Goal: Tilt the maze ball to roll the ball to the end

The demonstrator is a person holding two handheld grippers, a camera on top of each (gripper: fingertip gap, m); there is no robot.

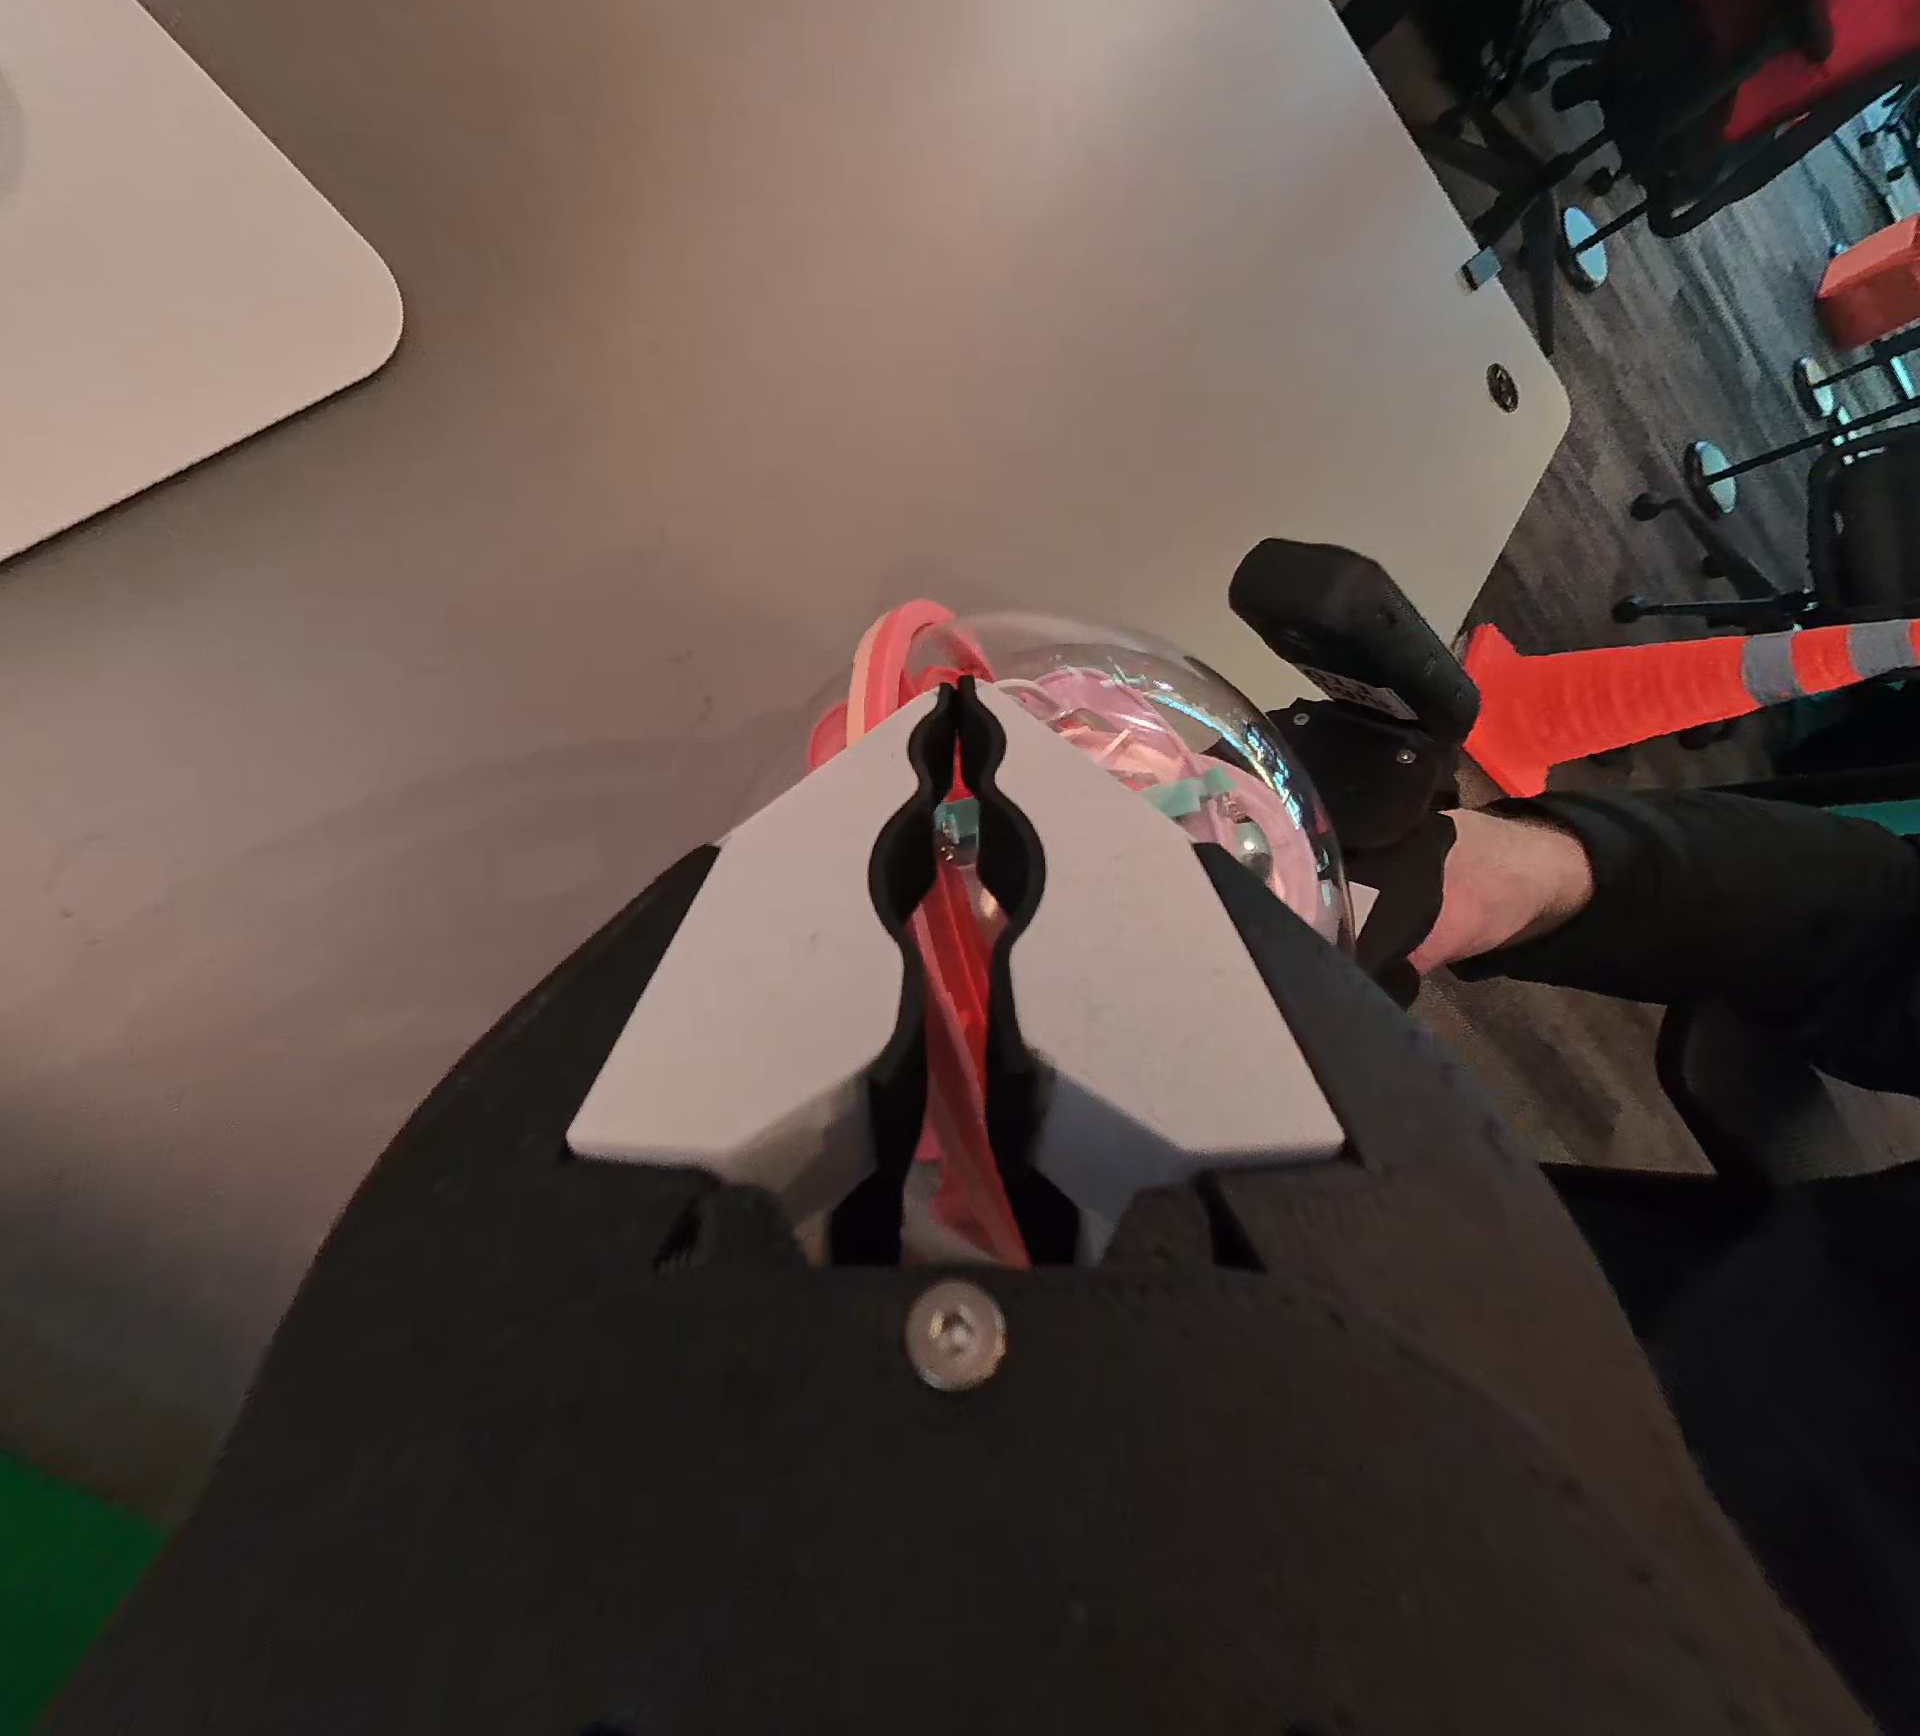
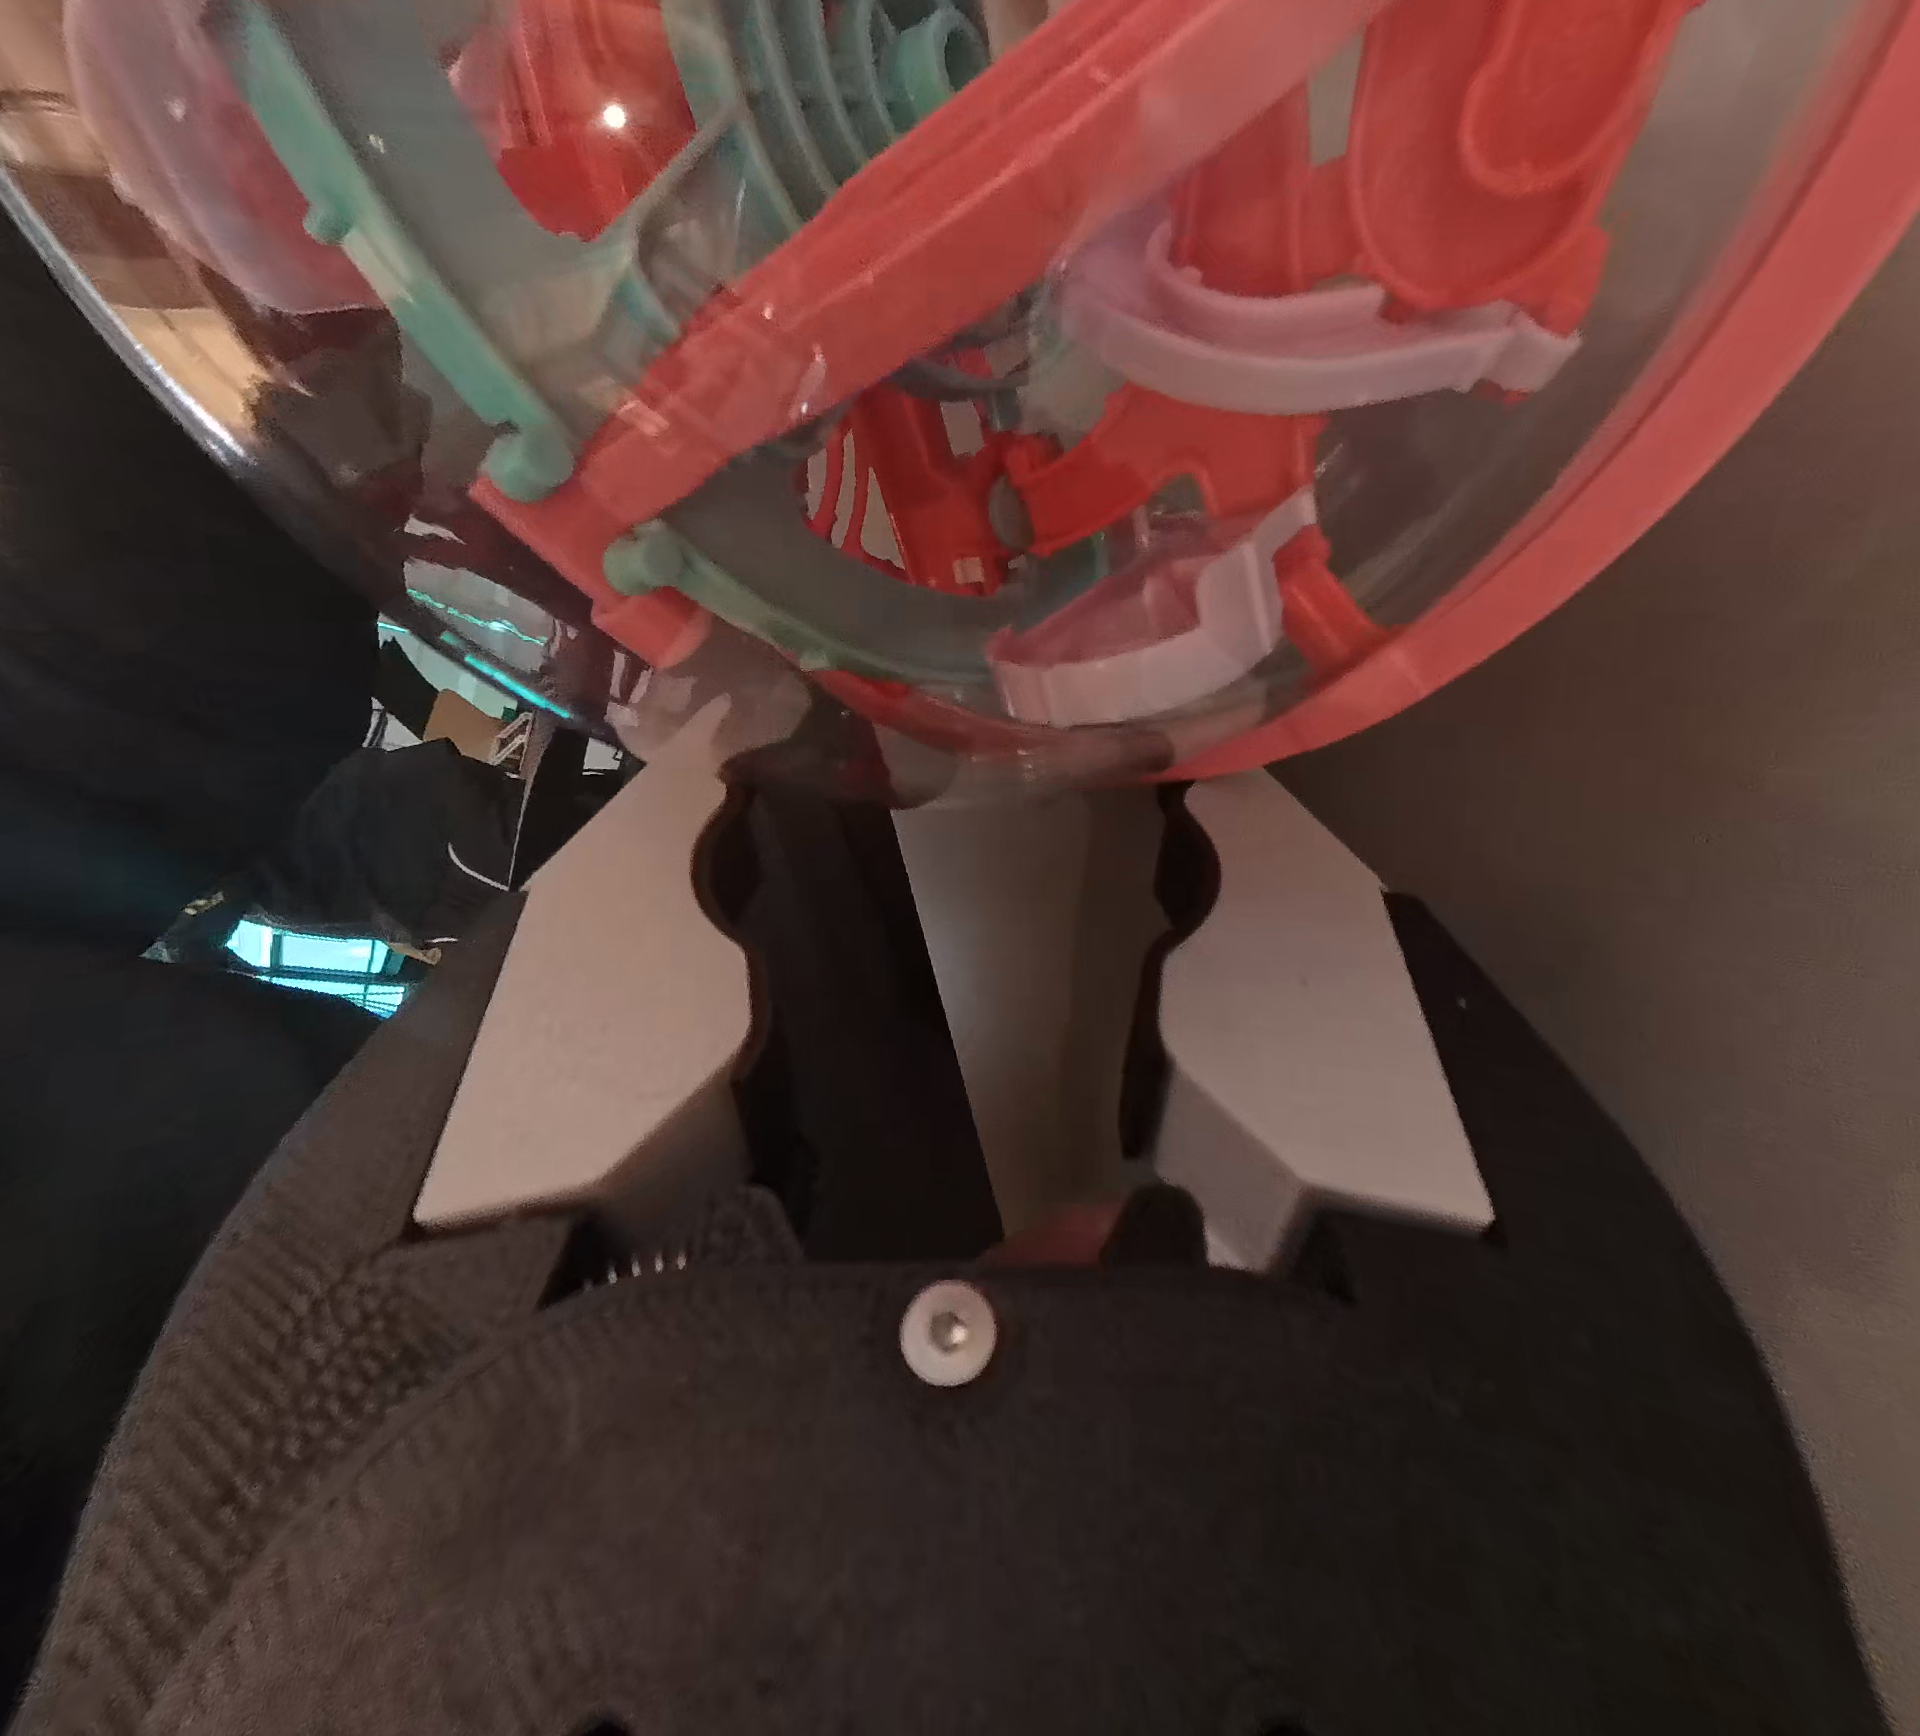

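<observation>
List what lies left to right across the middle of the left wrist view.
White pad → grey table → left gripper shut on the coral rim → maze ball → right gripper → hand → orange cone.

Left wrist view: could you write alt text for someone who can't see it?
A handheld gripper with grey fingers and black pads is closed at its tips on the pink rim of a clear maze ball above a grey table. A person's hand holds a second black gripper at the ball's right.
</observation>
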